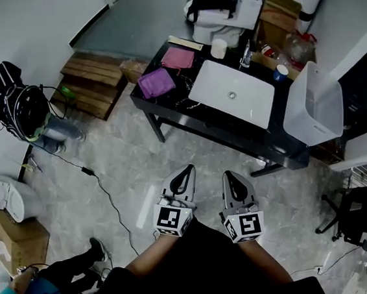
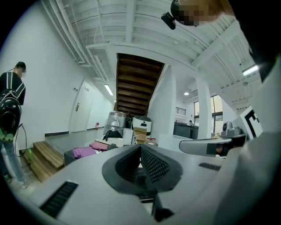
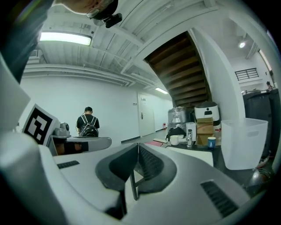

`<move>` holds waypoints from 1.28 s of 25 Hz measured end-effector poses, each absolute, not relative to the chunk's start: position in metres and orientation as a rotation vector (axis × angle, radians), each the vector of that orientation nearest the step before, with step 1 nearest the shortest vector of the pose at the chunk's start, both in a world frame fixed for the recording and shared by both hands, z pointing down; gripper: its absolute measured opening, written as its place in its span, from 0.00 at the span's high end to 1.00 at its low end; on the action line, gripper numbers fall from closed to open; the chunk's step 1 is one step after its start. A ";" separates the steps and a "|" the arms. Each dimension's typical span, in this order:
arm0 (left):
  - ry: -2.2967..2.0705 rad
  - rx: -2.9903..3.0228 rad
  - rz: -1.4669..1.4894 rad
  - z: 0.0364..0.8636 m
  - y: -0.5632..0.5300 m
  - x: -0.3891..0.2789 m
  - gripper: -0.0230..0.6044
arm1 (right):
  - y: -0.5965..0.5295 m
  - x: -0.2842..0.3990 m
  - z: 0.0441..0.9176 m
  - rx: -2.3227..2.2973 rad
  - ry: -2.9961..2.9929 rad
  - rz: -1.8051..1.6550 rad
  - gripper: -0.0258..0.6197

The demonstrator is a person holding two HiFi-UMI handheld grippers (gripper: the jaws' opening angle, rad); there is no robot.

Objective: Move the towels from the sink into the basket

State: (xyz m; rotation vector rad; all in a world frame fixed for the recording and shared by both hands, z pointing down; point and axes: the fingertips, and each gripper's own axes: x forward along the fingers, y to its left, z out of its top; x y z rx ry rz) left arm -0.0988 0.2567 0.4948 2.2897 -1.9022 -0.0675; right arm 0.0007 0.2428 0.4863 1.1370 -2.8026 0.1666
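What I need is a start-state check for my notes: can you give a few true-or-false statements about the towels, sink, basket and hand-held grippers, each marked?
1. The purple towel and the pink towel lie in the sink. False: both lie on the table beside the sink.
2. The basket stands across the sink from the towels. True.
3. The left hand-held gripper and the right hand-held gripper are both shut and empty. True.
4. The left hand-held gripper touches the purple towel. False: it is over the floor, short of the table.

Bare test hall, stairs point(image 2: 138, 83), cardboard boxes point(image 1: 14, 242)
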 end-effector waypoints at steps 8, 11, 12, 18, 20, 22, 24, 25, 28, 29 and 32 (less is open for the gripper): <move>-1.925 2.254 -0.079 0.489 0.211 -0.185 0.94 | 0.214 -0.110 0.463 0.891 -2.896 0.023 0.93; -1.921 2.243 -0.086 0.491 0.203 -0.211 0.94 | 0.207 -0.142 0.465 0.825 -2.919 0.079 0.93; -1.917 2.244 -0.084 0.493 0.201 -0.219 0.94 | 0.203 -0.149 0.466 0.826 -2.914 0.086 0.93; -1.919 2.218 -0.113 0.505 0.189 -0.255 0.94 | 0.186 -0.181 0.486 0.817 -2.866 0.169 0.93; -1.927 2.202 -0.116 0.508 0.188 -0.264 0.94 | 0.183 -0.191 0.489 0.806 -2.861 0.174 0.93; -1.939 2.186 -0.117 0.510 0.187 -0.272 0.94 | 0.177 -0.200 0.487 0.796 -2.865 0.164 0.93; -1.956 2.170 -0.121 0.510 0.184 -0.281 0.94 | 0.169 -0.208 0.487 0.791 -2.868 0.171 0.93; -1.966 2.163 -0.122 0.510 0.182 -0.285 0.94 | 0.164 -0.211 0.489 0.791 -2.868 0.181 0.93; -1.997 2.148 -0.116 0.508 0.174 -0.296 0.94 | 0.148 -0.220 0.493 0.788 -2.868 0.207 0.93; -2.009 2.143 -0.112 0.508 0.170 -0.300 0.94 | 0.142 -0.223 0.495 0.786 -2.870 0.216 0.93; -2.048 2.113 -0.105 0.511 0.157 -0.313 0.94 | 0.120 -0.235 0.499 0.766 -2.878 0.220 0.93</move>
